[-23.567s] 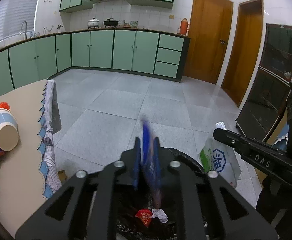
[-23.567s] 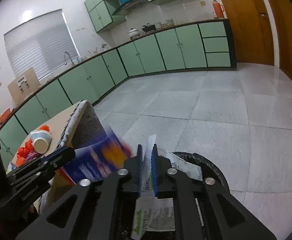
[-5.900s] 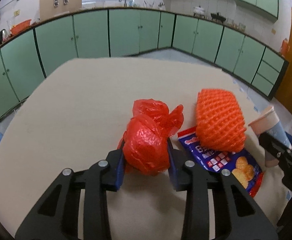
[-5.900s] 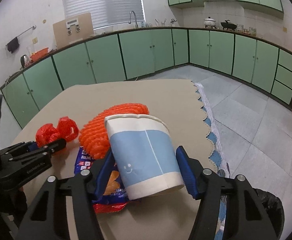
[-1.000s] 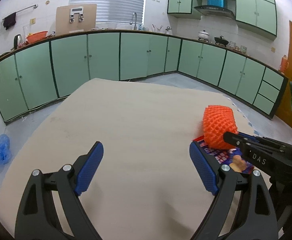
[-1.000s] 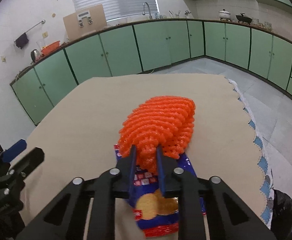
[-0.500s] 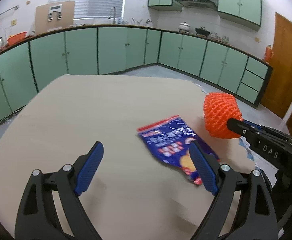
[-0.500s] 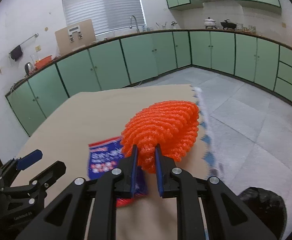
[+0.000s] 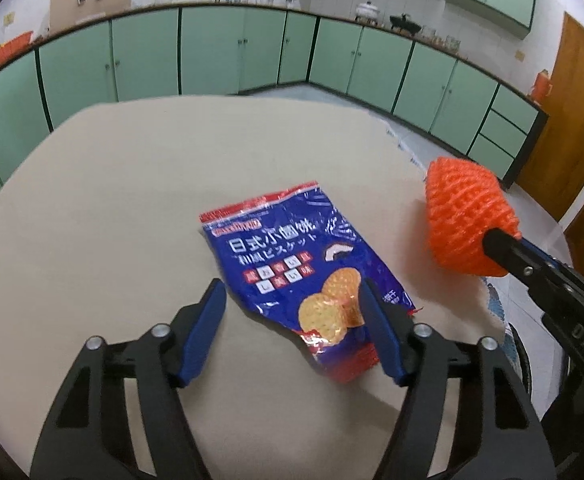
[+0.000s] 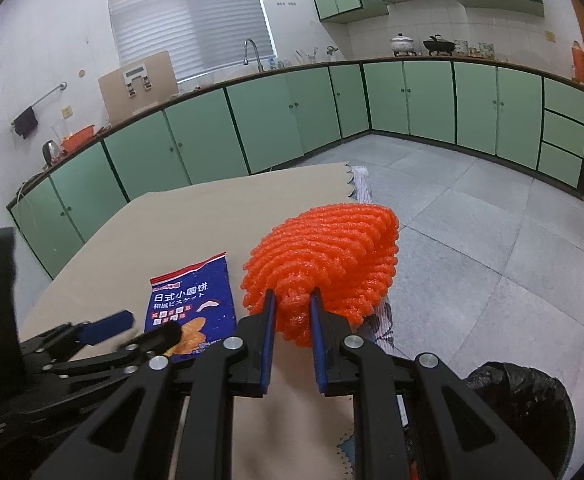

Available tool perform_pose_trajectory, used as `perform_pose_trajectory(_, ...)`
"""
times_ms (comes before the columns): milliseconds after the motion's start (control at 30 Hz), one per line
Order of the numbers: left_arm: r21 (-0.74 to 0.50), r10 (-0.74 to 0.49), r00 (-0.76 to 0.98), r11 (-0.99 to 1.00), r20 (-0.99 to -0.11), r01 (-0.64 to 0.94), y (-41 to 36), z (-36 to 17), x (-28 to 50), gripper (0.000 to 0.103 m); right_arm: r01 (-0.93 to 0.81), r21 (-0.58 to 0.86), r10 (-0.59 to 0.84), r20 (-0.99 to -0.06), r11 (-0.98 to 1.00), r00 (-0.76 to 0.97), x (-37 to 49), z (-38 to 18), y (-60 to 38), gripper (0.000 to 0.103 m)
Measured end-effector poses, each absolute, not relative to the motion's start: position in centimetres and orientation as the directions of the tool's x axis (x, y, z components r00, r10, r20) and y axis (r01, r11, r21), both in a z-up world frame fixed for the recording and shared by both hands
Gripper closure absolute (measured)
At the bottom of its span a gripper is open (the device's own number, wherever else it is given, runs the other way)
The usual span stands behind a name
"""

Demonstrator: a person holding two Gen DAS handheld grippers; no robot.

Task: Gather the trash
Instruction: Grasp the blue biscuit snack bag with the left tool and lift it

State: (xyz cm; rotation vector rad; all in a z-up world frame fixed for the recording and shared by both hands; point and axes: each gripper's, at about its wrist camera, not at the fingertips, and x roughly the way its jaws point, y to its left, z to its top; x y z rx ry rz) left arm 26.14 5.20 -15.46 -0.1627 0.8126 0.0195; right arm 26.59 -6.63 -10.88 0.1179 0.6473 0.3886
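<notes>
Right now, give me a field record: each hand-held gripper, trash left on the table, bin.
left hand-held gripper: jaws have just been closing, straddling the blue biscuit packet, pads not yet pressing it
right hand-held gripper: shut on the orange foam net, held off the table
table: only the packet lies on it
trash bin: black-lined, on the floor past the table's edge, below the right hand-held gripper

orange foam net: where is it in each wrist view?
Left wrist: orange foam net at right, pinched in the right tool, off the table.
Right wrist: centre, clamped in the right tool.
Shared landmark: blue biscuit packet, to the net's left in both.
</notes>
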Motion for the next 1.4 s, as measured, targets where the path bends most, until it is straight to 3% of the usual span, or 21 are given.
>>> perform_pose_trajectory(100, -0.138, -0.053, 0.670, 0.988, -0.741, -0.074, 5.2, -15.8, 26.9, 0.054, -0.322, 0.225, 0.392, -0.564, 0.920, 0.727, 26.6, -11.0, -6.6, 0.087)
perform_pose_trajectory(200, -0.130, -0.050, 0.664, 0.989, -0.746, -0.072, 4.8, -16.0, 27.1, 0.075, -0.320, 0.224, 0.390, -0.566, 0.921, 0.727, 26.5, -11.1, -6.6, 0.087)
perform_pose_trajectory(267, -0.125, -0.049, 0.662, 0.990, -0.748, -0.068, 4.6, -16.0, 27.1, 0.101, -0.315, 0.225, 0.387, -0.566, 0.922, 0.728, 26.5, -11.1, -6.5, 0.087)
perform_pose_trajectory(600, -0.138, -0.057, 0.728, 0.989, -0.683, -0.052, 4.5, -14.5, 25.8, 0.103, -0.315, 0.208, 0.376, -0.587, 0.926, 0.717, 26.9, -11.1, -5.8, 0.087)
perform_pose_trajectory(700, -0.135, -0.070, 0.709, 0.990, -0.702, -0.036, 4.3, -14.5, 26.4, 0.103, -0.311, 0.201, 0.367, -0.605, 0.929, 0.706, 27.2, -11.4, -5.6, 0.087)
perform_pose_trajectory(733, -0.140, -0.073, 0.701, 0.989, -0.710, -0.038, 4.4, -14.7, 26.6, 0.098, -0.311, 0.202, 0.368, -0.605, 0.929, 0.706, 27.2, -11.4, -5.6, 0.087)
perform_pose_trajectory(800, -0.144, -0.075, 0.694, 0.989, -0.716, -0.041, 4.4, -14.8, 26.8, 0.068, -0.313, 0.197, 0.367, -0.606, 0.929, 0.706, 27.1, -11.5, -5.5, 0.087)
perform_pose_trajectory(833, -0.142, -0.072, 0.693, 0.989, -0.717, -0.044, 4.5, -15.0, 26.7, 0.045, -0.315, 0.195, 0.366, -0.607, 0.929, 0.705, 27.2, -11.5, -5.5, 0.087)
perform_pose_trajectory(967, -0.141, -0.073, 0.696, 0.989, -0.715, -0.041, 4.4, -14.9, 26.9, 0.033, -0.317, 0.196, 0.368, -0.614, 0.928, 0.698, 27.2, -11.7, -5.5, 0.087)
perform_pose_trajectory(1100, -0.166, -0.099, 0.669, 0.985, -0.737, -0.037, 4.3, -15.4, 28.0, 0.030, -0.319, 0.206, 0.375, -0.622, 0.925, 0.687, 27.4, -12.0, -5.9, 0.087)
perform_pose_trajectory(1200, -0.194, -0.130, 0.657, 0.981, -0.743, -0.025, 4.3, -15.7, 28.5, 0.040, -0.323, 0.210, 0.380, -0.629, 0.923, 0.678, 27.6, -12.2, -5.9, 0.087)
perform_pose_trajectory(1267, -0.213, -0.153, 0.657, 0.977, -0.739, -0.012, 4.4, -15.7, 28.9, 0.061, -0.321, 0.222, 0.387, -0.633, 0.921, 0.671, 27.7, -12.3, -6.1, 0.087)
perform_pose_trajectory(1300, -0.216, -0.156, 0.656, 0.976, -0.738, -0.011, 4.4, -15.8, 28.9, 0.065, -0.318, 0.229, 0.389, -0.634, 0.920, 0.669, 27.8, -12.4, -6.2, 0.087)
perform_pose_trajectory(1333, -0.235, -0.176, 0.655, 0.972, -0.735, -0.003, 4.4, -15.8, 29.0, 0.075, -0.315, 0.238, 0.393, -0.634, 0.919, 0.666, 27.9, -12.4, -6.4, 0.087)
perform_pose_trajectory(1367, -0.253, -0.195, 0.653, 0.967, -0.731, 0.005, 4.4, -15.9, 29.1, 0.093, -0.313, 0.243, 0.395, -0.634, 0.918, 0.665, 27.9, -12.5, -6.4, 0.087)
perform_pose_trajectory(1400, -0.260, -0.197, 0.654, 0.966, -0.731, 0.001, 4.5, -16.0, 29.1, 0.098, -0.310, 0.247, 0.395, -0.634, 0.918, 0.665, 27.9, -12.5, -6.4, 0.087)
